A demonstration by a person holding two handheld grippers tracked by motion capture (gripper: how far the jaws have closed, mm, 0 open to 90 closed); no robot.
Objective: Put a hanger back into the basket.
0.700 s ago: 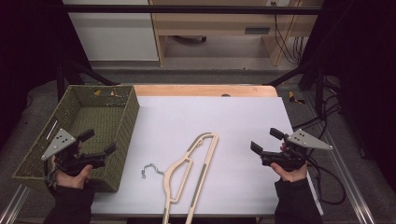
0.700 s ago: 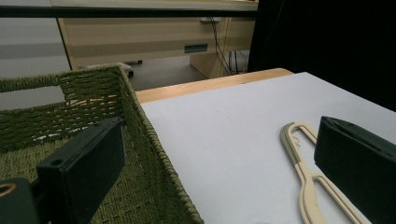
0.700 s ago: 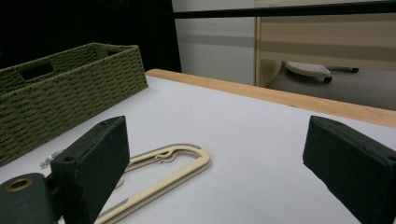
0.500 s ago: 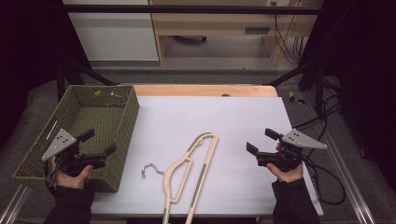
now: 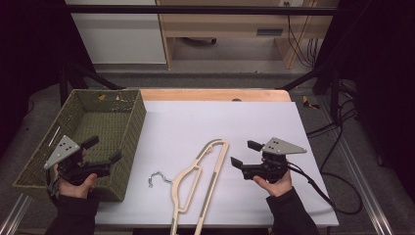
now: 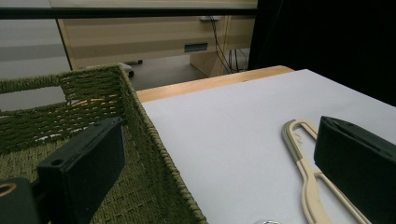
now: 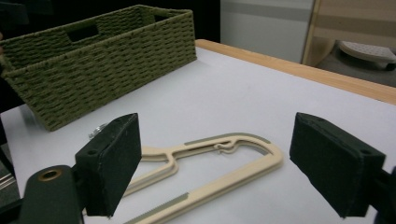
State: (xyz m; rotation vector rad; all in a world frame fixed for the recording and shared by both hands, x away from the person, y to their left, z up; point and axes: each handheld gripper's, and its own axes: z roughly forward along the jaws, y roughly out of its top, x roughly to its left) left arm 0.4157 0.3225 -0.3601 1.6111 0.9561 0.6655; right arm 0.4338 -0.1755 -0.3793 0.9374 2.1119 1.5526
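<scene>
Overhead, metal hook (image 5: 155, 177) visible on hanger (image 5: 200, 183); right gripper (image 5: 243, 154) and left gripper (image 5: 103, 150) jaws apart, empty.

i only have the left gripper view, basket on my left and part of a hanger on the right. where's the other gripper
Observer: The right gripper is held above the white table, just right of the cream hanger, with its fingers open and nothing between them.
Operator: does the hanger have a hook
Observer: Yes, a metal hook points toward the green basket, seen from the high view.
Operator: anything in the basket
Observer: The high view shows a thin pale stick-like item by its left wall; I cannot tell what it is.
</scene>
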